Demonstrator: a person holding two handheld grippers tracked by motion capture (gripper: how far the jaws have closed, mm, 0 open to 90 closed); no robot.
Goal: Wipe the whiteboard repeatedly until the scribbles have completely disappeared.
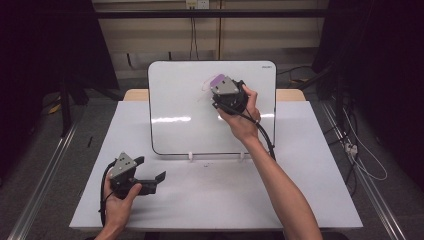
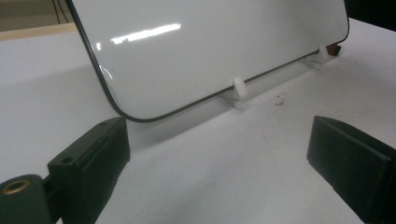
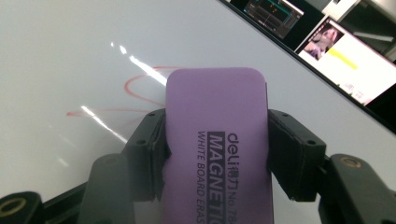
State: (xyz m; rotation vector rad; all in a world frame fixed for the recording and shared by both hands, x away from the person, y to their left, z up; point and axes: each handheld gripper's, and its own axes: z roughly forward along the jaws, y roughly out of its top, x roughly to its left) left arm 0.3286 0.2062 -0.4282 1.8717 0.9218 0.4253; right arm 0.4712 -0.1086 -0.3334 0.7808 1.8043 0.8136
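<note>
A white board [image 1: 190, 107] stands tilted on two white clips [image 2: 238, 88] at the table's far middle. My right gripper [image 1: 220, 87] is up against its upper right part, shut on a purple whiteboard eraser [image 3: 217, 140] [image 1: 218, 79]. The black jaws press the eraser's two long sides. Faint red pen strokes [image 3: 135, 88] show on the board just beyond the eraser. My left gripper [image 1: 152, 170] rests low at the table's near left, held in a hand, jaws wide apart with nothing between them [image 2: 219, 154]; it faces the board's lower left corner [image 2: 126, 114].
The white table top [image 1: 215, 195] spreads in front of the board. A black cable [image 1: 265, 135] trails from the right gripper along the forearm. Metal rails [image 1: 45, 170] run along the floor at both sides.
</note>
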